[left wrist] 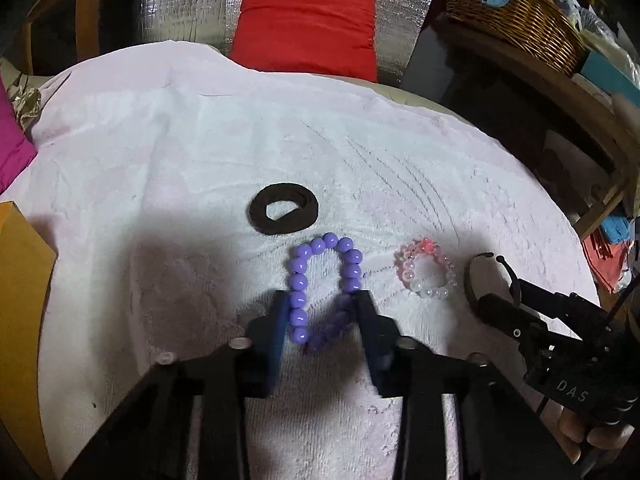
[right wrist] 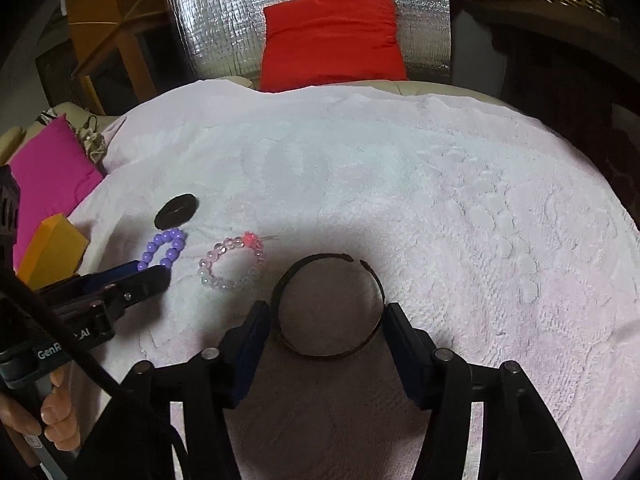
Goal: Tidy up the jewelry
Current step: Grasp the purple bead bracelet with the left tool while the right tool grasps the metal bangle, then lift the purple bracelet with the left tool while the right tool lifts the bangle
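Observation:
A purple bead bracelet (left wrist: 324, 284) lies on the white towel (left wrist: 200, 152). My left gripper (left wrist: 322, 300) is open, its fingers either side of the bracelet's near end. A dark open bangle (right wrist: 326, 308) lies on the towel (right wrist: 440, 200) with my right gripper (right wrist: 326, 312) open around it, fingers close to its sides. A pink and clear bead bracelet (left wrist: 425, 268) lies between the two; it also shows in the right wrist view (right wrist: 232, 264). A black ring-shaped band (left wrist: 284, 210) lies beyond the purple bracelet (right wrist: 162, 252).
An orange box (left wrist: 20, 280) stands at the towel's left edge, next to a magenta cushion (right wrist: 48, 176). A red cushion (left wrist: 306, 26) leans against silver foil at the back. A wicker basket (left wrist: 516, 16) sits on a dark shelf at the right.

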### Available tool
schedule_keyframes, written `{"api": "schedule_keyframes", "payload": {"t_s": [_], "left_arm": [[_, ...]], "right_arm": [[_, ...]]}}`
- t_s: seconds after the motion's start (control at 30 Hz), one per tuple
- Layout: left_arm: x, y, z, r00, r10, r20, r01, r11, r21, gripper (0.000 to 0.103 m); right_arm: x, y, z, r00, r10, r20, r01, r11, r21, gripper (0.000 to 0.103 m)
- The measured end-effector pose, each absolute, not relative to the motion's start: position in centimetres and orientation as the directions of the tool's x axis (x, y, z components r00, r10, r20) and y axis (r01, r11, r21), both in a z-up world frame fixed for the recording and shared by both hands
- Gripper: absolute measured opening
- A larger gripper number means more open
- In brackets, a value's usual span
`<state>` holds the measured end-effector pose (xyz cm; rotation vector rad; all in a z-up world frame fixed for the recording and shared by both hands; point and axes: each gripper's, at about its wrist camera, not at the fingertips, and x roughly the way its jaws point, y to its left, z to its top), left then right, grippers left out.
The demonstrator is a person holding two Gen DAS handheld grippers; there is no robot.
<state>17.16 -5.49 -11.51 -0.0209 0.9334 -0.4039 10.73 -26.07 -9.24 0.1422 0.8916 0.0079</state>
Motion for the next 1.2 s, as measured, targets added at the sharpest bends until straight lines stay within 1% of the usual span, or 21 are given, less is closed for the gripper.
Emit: {"api": "schedule_keyframes", "payload": {"t_s": [0.03, 0.1, 0.17, 0.27, 0.33, 0.37, 0.4, 0.47, 0.5, 0.53, 0.63, 0.73, 0.87, 0.93, 0.97, 1.0, 1.03, 1.2], "left_arm": [[17.1, -5.5, -11.5, 0.522, -0.352, -0.777, 0.331, 0.923, -0.196, 0.019], [16.9, -5.4, -11.3, 0.521, -0.364, -0.772, 0.337, 0.919, -0.206, 0.014], [16.6, -5.4, -11.1, 0.523, -0.368, -0.769, 0.344, 0.916, -0.205, 0.010], [16.1, -5.3, -10.6, 0.524, -0.384, -0.760, 0.354, 0.910, -0.216, 0.010], [15.8, -5.2, -10.2, 0.528, -0.391, -0.754, 0.365, 0.906, -0.214, 0.010], [15.6, -5.2, -10.1, 0.530, -0.393, -0.751, 0.369, 0.905, -0.213, 0.010], [15.4, -5.2, -9.9, 0.531, -0.394, -0.750, 0.372, 0.904, -0.212, 0.010], [15.2, -5.0, -9.7, 0.532, -0.396, -0.748, 0.376, 0.902, -0.211, 0.010], [15.2, -4.8, -9.7, 0.533, -0.396, -0.748, 0.376, 0.902, -0.210, 0.010], [15.1, -4.6, -9.6, 0.533, -0.396, -0.748, 0.376, 0.902, -0.211, 0.010], [15.1, -4.1, -9.6, 0.533, -0.397, -0.747, 0.373, 0.903, -0.214, 0.010], [14.9, -3.6, -9.3, 0.534, -0.403, -0.743, 0.375, 0.901, -0.219, 0.010], [14.4, -3.0, -8.9, 0.539, -0.407, -0.737, 0.383, 0.898, -0.215, 0.010], [14.3, -2.8, -8.8, 0.540, -0.407, -0.737, 0.382, 0.898, -0.216, 0.010], [14.3, -2.5, -8.7, 0.541, -0.406, -0.736, 0.381, 0.899, -0.216, 0.010], [14.3, -2.3, -8.6, 0.543, -0.406, -0.735, 0.378, 0.900, -0.218, 0.010], [14.3, -2.2, -8.6, 0.544, -0.406, -0.734, 0.376, 0.900, -0.219, 0.010], [13.7, -1.2, -7.8, 0.559, -0.408, -0.722, 0.374, 0.901, -0.220, 0.010]], "right_arm": [[10.7, -26.1, -9.1, 0.629, 0.066, -0.774, 0.054, 0.990, 0.129, 0.050], [10.7, -26.3, -9.0, 0.619, 0.045, -0.784, 0.056, 0.993, 0.102, 0.016], [10.7, -26.8, -9.1, 0.611, 0.060, -0.789, 0.067, 0.990, 0.128, 0.016], [10.4, -27.4, -8.8, 0.613, 0.069, -0.787, 0.076, 0.986, 0.145, 0.016], [10.2, -27.8, -8.6, 0.616, 0.077, -0.784, 0.076, 0.985, 0.157, 0.017], [10.1, -28.0, -8.5, 0.614, 0.100, -0.783, 0.072, 0.981, 0.182, 0.019], [10.1, -28.2, -8.4, 0.609, 0.113, -0.785, 0.073, 0.978, 0.197, 0.024], [10.0, -28.5, -8.4, 0.600, 0.151, -0.786, 0.073, 0.968, 0.242, 0.039], [9.9, -28.5, -8.3, 0.606, 0.162, -0.779, 0.073, 0.964, 0.257, 0.061], [9.7, -28.5, -8.1, 0.620, 0.172, -0.765, 0.070, 0.959, 0.273, 0.075], [9.6, -27.8, -7.6, 0.641, 0.185, -0.745, 0.040, 0.961, 0.274, 0.075], [10.0, -26.5, -8.2, 0.624, 0.177, -0.761, 0.028, 0.968, 0.248, 0.075], [11.0, -24.9, -9.4, 0.599, 0.115, -0.793, 0.022, 0.987, 0.159, 0.075], [11.1, -24.3, -9.8, 0.610, 0.065, -0.790, 0.031, 0.994, 0.105, 0.075], [11.2, -24.2, -9.8, 0.612, 0.057, -0.789, 0.034, 0.995, 0.098, 0.074], [11.2, -24.3, -9.8, 0.616, 0.052, -0.786, 0.041, 0.994, 0.098, 0.066], [11.2, -24.3, -9.8, 0.619, 0.047, -0.784, 0.046, 0.994, 0.096, 0.063], [10.9, -24.6, -9.6, 0.631, 0.048, -0.775, 0.047, 0.994, 0.099, 0.062]]}}
